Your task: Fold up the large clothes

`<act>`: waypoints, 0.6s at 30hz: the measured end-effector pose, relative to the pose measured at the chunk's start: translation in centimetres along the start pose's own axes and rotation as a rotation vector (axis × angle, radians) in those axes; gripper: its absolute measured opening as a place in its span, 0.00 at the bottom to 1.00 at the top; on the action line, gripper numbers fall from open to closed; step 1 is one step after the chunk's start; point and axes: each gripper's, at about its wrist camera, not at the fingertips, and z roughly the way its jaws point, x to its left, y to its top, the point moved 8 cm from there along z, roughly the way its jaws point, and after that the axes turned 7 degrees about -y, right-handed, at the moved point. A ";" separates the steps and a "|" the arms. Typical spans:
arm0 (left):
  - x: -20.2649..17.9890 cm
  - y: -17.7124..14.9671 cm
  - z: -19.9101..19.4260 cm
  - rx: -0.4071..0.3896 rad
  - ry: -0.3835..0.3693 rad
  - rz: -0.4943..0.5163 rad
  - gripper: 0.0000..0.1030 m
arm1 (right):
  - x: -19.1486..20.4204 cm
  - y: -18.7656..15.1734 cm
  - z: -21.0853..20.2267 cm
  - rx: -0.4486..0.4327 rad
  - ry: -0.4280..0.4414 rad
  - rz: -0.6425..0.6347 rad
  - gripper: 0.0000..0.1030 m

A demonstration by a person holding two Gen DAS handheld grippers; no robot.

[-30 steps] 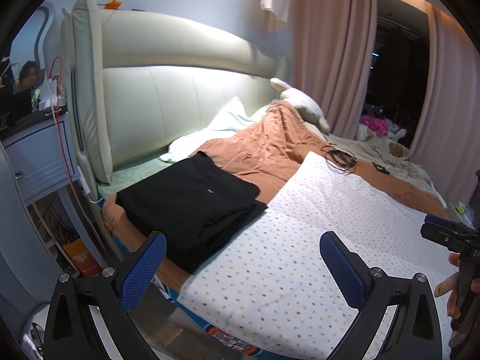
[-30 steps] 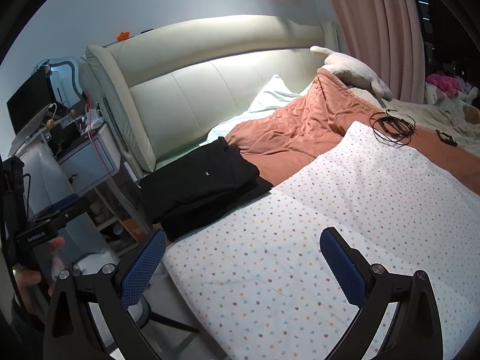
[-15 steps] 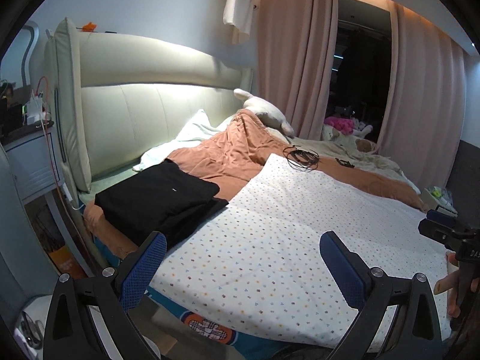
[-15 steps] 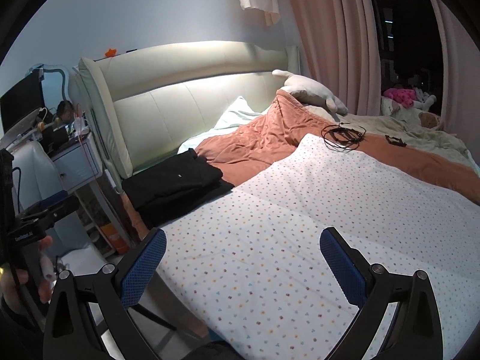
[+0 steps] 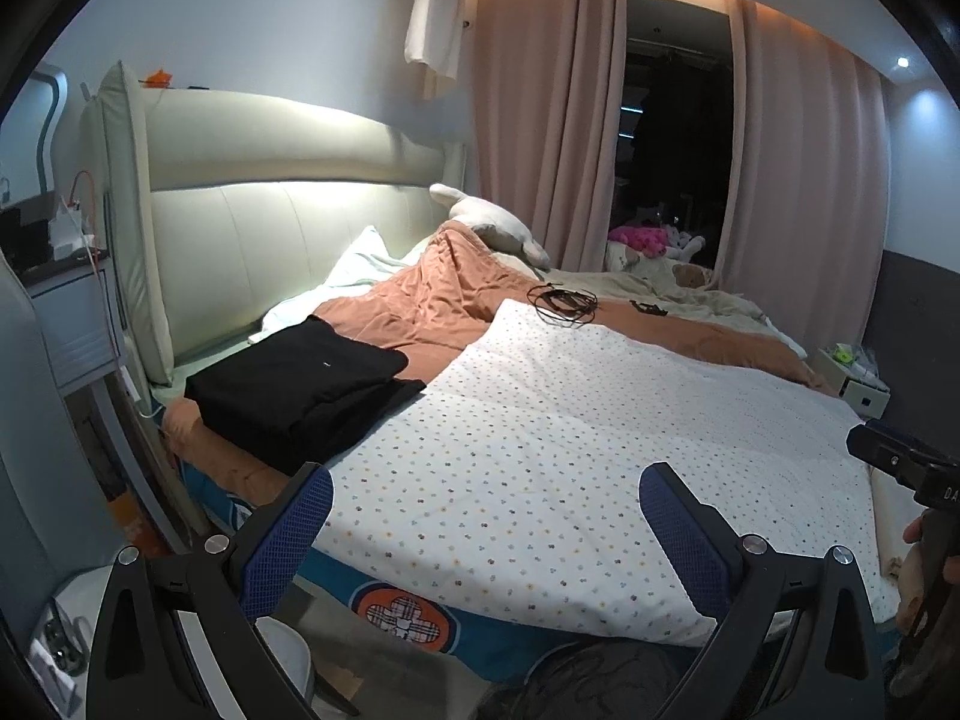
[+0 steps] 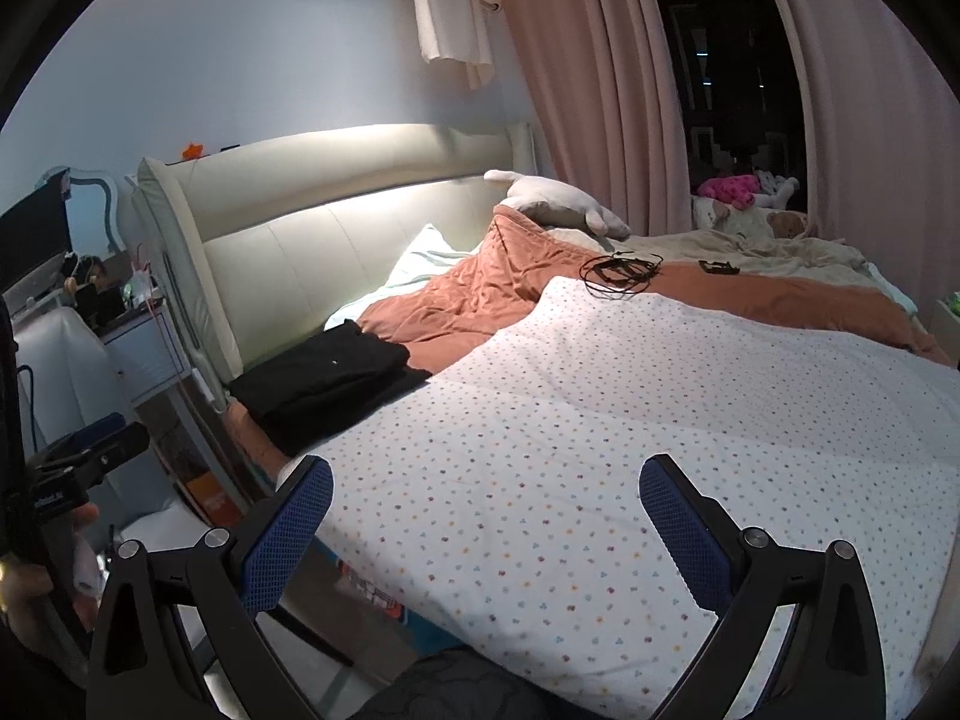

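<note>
Across the bed lies a dotted sheet, spread flat. Beside its left edge, near the headboard, folded black clothes sit stacked on the orange quilt. A coiled cable rests on the sheet's far corner. Both the left gripper and right gripper hover over the near edge, jaws spread, empty.

Open spotted sheet ahead of both grippers, flat and bare across its middle. Folded black clothes stacked at sheet's left edge, touching it. Coiled black cable on far edge. Rumpled orange quilt rising behind. Headboard walling the left. Nightstand crowding floor gap beside bed.
</note>
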 end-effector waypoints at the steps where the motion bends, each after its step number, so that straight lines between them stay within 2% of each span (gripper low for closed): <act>1: -0.1 -0.2 -0.4 -0.003 0.003 0.007 0.99 | -0.3 -0.5 -0.7 -0.005 -0.005 0.013 0.99; 9: -0.6 -1.6 -2.6 -0.024 -0.038 -0.021 0.99 | -1.5 -3.3 -3.8 -0.009 -0.086 0.027 0.99; 18: -1.2 -1.9 -3.3 -0.010 -0.032 0.002 0.99 | -0.7 -4.4 -5.0 -0.006 -0.085 0.003 0.99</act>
